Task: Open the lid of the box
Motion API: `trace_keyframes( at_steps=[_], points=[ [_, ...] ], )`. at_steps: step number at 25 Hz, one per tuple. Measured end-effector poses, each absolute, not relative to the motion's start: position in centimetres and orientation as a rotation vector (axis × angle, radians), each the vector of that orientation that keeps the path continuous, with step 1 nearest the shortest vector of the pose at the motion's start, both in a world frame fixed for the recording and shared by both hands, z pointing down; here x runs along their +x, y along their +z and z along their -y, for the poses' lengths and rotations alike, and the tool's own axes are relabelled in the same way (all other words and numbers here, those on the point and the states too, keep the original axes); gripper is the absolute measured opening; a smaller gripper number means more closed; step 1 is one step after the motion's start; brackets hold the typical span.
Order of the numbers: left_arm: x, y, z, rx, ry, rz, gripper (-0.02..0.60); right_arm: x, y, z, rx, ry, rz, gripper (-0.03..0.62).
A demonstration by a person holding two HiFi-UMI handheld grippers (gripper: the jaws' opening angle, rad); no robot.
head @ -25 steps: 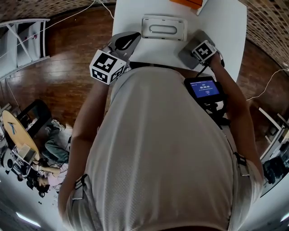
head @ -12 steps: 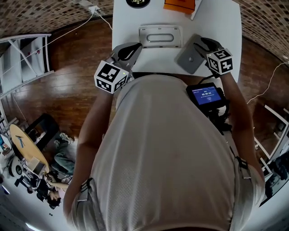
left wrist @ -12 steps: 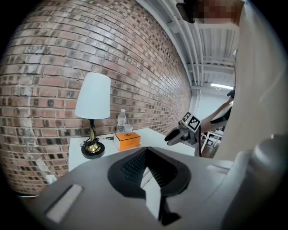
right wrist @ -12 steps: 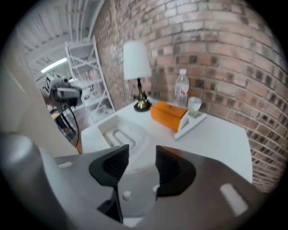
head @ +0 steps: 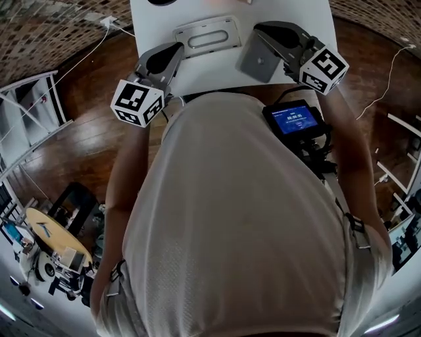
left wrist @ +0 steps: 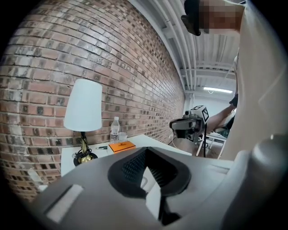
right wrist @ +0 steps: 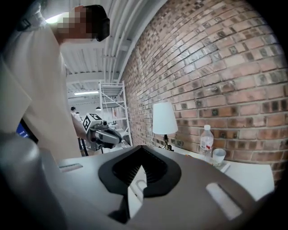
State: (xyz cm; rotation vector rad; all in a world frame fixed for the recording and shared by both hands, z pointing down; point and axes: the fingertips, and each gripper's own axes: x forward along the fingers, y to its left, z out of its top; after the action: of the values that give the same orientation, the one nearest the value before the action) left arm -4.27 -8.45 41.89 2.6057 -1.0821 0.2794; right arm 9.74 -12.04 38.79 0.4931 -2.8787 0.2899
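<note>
The box (head: pixel 205 36) is pale grey with an oval handle recess in its lid, and it lies flat on the white table (head: pixel 309 20) at the far edge of the head view. My left gripper (head: pixel 176 49) hovers at the box's near left corner, and its dark pads (left wrist: pixel 135 168) meet. My right gripper (head: pixel 260 29) sits just right of the box's right end with its jaws shut. Nothing shows between either pair. In both gripper views the gripper (left wrist: pixel 150 184) (right wrist: pixel 134 182) body hides the box.
The person's torso (head: pixel 237 217) fills most of the head view, with a lit screen (head: pixel 293 122) on the chest. A lamp (left wrist: pixel 83 108), water bottle (left wrist: pixel 114 130), orange book (left wrist: pixel 121 146) and cup (right wrist: pixel 218 156) stand at the table's far side by the brick wall. A shelf rack (right wrist: pixel 110 112) stands beyond.
Both grippers have moved forward, up beside the box's two ends. The right one swung from behind the box's right corner to alongside it. The box lid still lies flat.
</note>
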Motion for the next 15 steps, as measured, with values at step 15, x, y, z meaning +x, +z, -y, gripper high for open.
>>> trace_keyframes(
  at_steps=[15],
  points=[
    [-3.9,41.1,7.1,2.595,0.255,1.167,0.000,10.2,37.3,10.3,0.406,0.194,2.911,0.000]
  ],
)
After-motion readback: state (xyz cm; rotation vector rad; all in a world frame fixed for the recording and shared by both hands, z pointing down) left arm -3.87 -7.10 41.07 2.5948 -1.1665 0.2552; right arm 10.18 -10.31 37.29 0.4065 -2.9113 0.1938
